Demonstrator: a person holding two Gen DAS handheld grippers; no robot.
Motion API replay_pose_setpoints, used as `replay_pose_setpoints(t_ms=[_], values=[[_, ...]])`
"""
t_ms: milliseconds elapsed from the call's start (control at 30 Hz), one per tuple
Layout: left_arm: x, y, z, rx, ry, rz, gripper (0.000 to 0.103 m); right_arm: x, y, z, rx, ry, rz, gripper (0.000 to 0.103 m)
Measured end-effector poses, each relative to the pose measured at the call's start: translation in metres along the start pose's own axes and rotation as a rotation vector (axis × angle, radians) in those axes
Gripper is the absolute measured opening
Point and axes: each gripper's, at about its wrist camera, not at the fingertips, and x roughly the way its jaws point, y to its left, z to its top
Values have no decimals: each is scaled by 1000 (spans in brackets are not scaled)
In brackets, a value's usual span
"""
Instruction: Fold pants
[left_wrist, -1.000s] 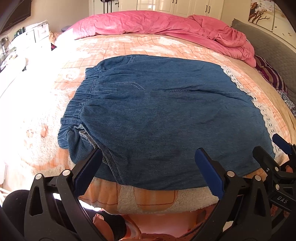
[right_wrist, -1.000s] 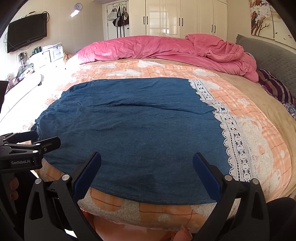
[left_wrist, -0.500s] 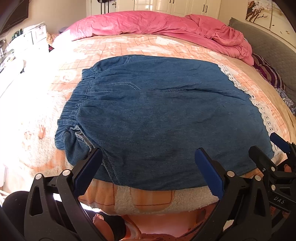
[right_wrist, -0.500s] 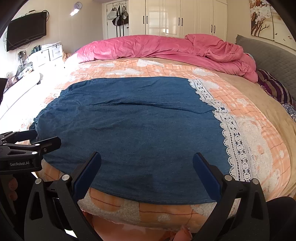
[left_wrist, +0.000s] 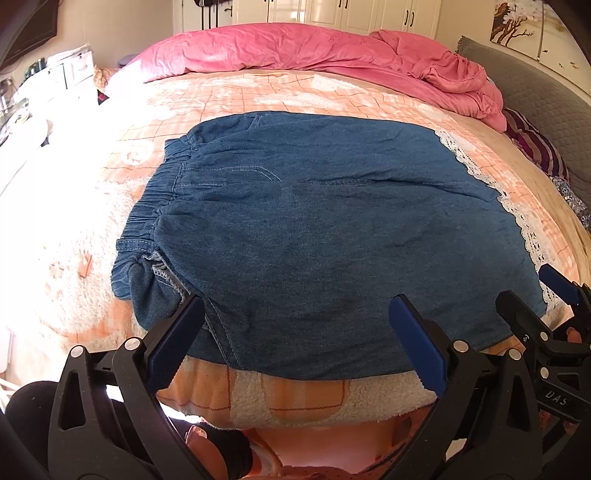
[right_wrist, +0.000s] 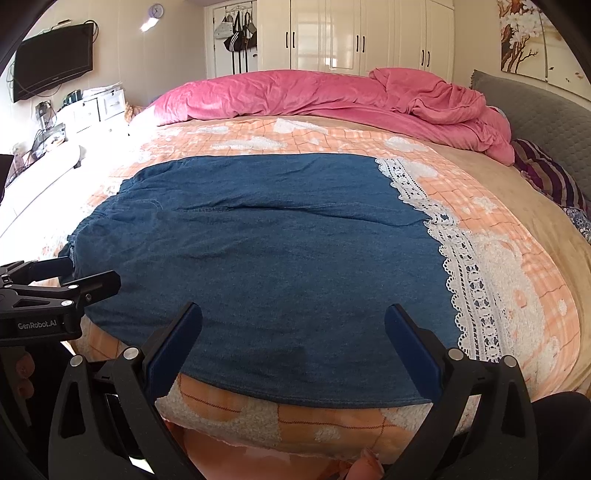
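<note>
Room: bedroom with white wardrobe doors (right_wrist: 362, 37) at the back and a wall-mounted television (right_wrist: 53, 61) on the far left, as I see it in the right wrist view.

Left wrist view
- Bed (left_wrist: 184, 99): an orange checked blanket covers it; a crumpled pink duvet (left_wrist: 332, 51) lies along the far side, well beyond my fingers.
- Pants (left_wrist: 325, 229): blue denim, laid flat on the blanket directly ahead of my fingers; the gathered waistband (left_wrist: 155, 206) is ahead and to the left, the white lace hem (left_wrist: 524, 229) ahead and to the right.
- Left gripper (left_wrist: 295, 332): I see its fingers (left_wrist: 177, 339) spread wide, nothing between them, the tips over the near edge of the denim; I cannot tell whether they touch it.
- Right gripper (left_wrist: 535, 291): shows at the right edge, just beside my right finger, near the lace corner.

Right wrist view
- Pants (right_wrist: 266, 266): spread across the blanket ahead of my fingers, the lace hem (right_wrist: 472, 280) running up the right side past the right finger.
- Right gripper (right_wrist: 293, 332): its fingers (right_wrist: 410, 343) are spread apart and empty, the tips over the near denim edge.
- Left gripper (right_wrist: 70, 273): to the left of my left finger, by the waistband end; its fingers look apart.
- Hand (right_wrist: 24, 373): fingertips of the person show at the lower left edge.
</note>
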Motion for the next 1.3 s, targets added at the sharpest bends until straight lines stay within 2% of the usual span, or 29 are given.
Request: replay_pose_setpoints(t_ms=[400, 567, 700, 800, 933, 1000, 1167, 1300], values=[[-2, 8, 6, -25, 6, 8, 94, 5, 2, 7, 12, 16, 19, 99], [-8, 22, 29, -24, -6, 27, 94, 15, 2, 37, -15, 50, 80, 99], [-9, 42, 58, -30, -17, 50, 94, 25, 9, 72, -106, 38, 90, 99], [-1, 60, 78, -48, -6, 101, 94, 36, 15, 93, -130, 42, 113, 99], [14, 86, 101, -79, 33, 128, 94, 56, 25, 124, -126, 65, 182, 99], [25, 101, 115, -99, 51, 170, 94, 66, 29, 135, -141, 76, 199, 99], [44, 132, 135, -118, 13, 239, 94, 101, 39, 158, -183, 112, 215, 99], [81, 147, 143, -104, 73, 205, 94, 130, 46, 171, -258, 126, 211, 99]])
